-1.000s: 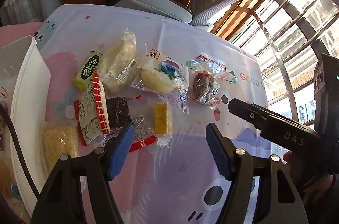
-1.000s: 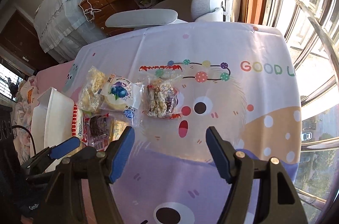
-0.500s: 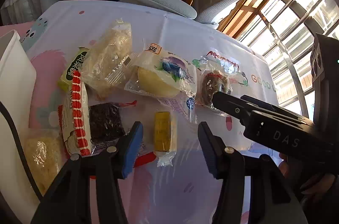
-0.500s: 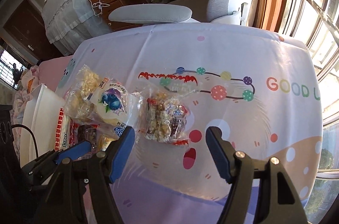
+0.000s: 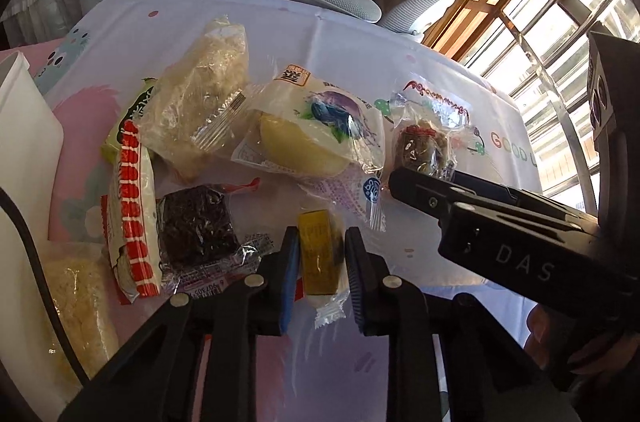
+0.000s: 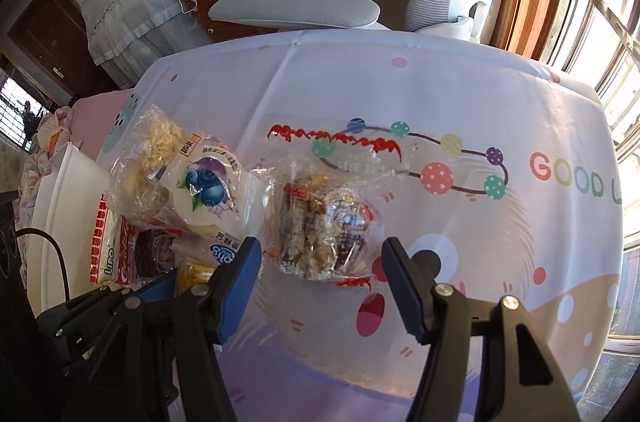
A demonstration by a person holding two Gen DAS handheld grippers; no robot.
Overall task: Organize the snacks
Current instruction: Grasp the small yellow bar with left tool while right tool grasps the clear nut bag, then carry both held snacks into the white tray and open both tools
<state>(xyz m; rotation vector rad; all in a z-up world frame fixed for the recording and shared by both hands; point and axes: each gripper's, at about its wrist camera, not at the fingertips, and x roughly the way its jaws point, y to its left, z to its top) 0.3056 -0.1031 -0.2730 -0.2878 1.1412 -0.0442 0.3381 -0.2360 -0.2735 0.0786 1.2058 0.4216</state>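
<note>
Both grippers have dropped lower: left gripper (image 5: 320, 264) jaws closed onto one yellow bar (image 5: 319, 254); right gripper (image 6: 320, 272) jaws, narrowing, apart beside one nut-snack bag (image 6: 322, 228).

Left gripper (image 5: 320, 262): matte black plastic frame, two angled finger arms, each carrying a blue pad on its inner face; the fingers (image 5: 289, 274) are fixed with round silver screw heads. Right gripper (image 6: 320, 286): same build, black arms, blue pads, silver screws at the knuckles. Seen from the left wrist, its side bears pale "DAS" lettering. A black cable (image 5: 36, 262) curves along the left edge.
</note>
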